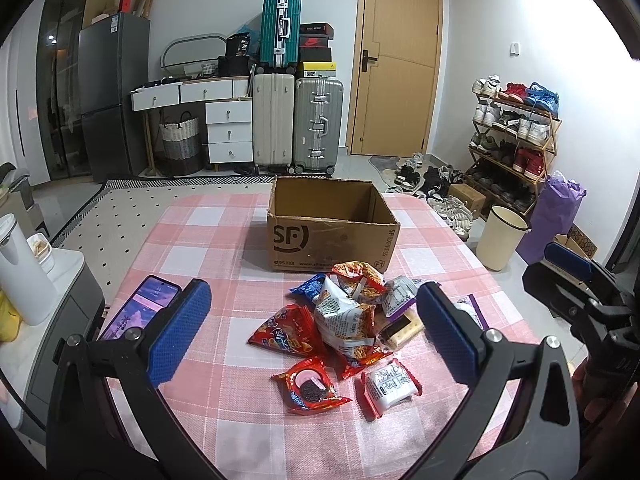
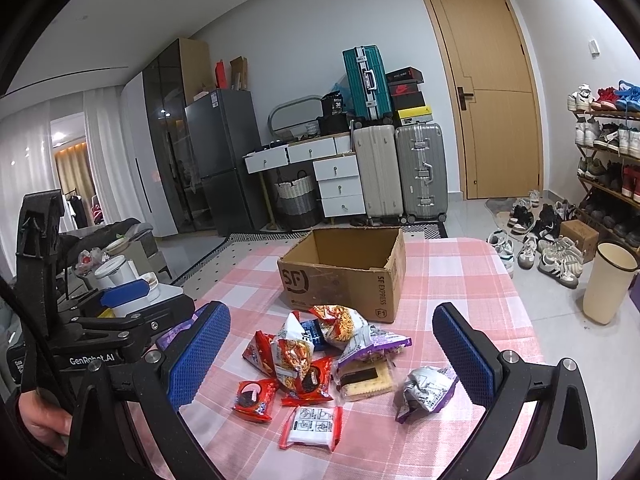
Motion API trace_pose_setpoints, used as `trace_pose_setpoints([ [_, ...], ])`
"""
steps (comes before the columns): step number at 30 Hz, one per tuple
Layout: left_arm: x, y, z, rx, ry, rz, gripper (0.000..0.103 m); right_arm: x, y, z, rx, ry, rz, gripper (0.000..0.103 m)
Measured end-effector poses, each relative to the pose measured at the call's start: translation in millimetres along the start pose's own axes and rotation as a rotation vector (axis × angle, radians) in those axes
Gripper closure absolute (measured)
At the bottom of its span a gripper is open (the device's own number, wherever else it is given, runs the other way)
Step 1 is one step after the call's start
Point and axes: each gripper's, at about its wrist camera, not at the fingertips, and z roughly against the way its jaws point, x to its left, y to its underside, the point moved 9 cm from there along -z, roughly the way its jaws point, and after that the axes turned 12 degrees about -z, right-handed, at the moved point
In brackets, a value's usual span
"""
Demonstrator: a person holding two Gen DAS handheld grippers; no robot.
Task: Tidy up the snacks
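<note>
- Sitting loose in a heap at mid-table, the snack packets [image 1: 344,320] are bunched just in front of the cardboard box [image 1: 332,232], so each one is only a short carry away for you.
- Nearest you: a red cookie pack [image 1: 310,390] and a white-and-red packet [image 1: 390,388], both flat and apart from the heap (easiest first picks, my guess).
- The purple-and-silver packet [image 2: 426,392] lies off to the right of the pile, on your right gripper's side.
- Box is open-topped, flaps gone or folded, and what you can see of the inside looks bare. Judging from that, sorting hasn't started.
- Your left gripper [image 1: 312,328] hovers above the near edge of the pile, fingers wide apart, nothing between them: it frames the heap, ready to drop on a packet.
- Your right gripper [image 2: 332,360] does likewise, fingers spread and holding nothing, at about the same height beside the left one.
- Crinkly bags overlap in the heap, so a pinch there may lift two; go for a single edge.
- A phone [image 1: 140,308] lies on the checked tablecloth [image 1: 208,232] left of the pile, near your left finger. Keep clear.
- A cream bin [image 1: 502,236] stands on the floor past the table's right edge, out of the way.
</note>
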Motion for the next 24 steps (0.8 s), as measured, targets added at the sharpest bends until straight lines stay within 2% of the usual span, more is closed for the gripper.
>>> trace_pose_setpoints([
  [13, -2, 2, -3, 0.008, 0.008, 0.004, 0.001, -9, 6, -3, 0.013, 0.002, -0.010, 0.000],
  [24, -9, 10, -25, 0.045, 0.031, 0.010, 0.001, -55, 31, -26, 0.080, 0.057, -0.068, 0.000],
])
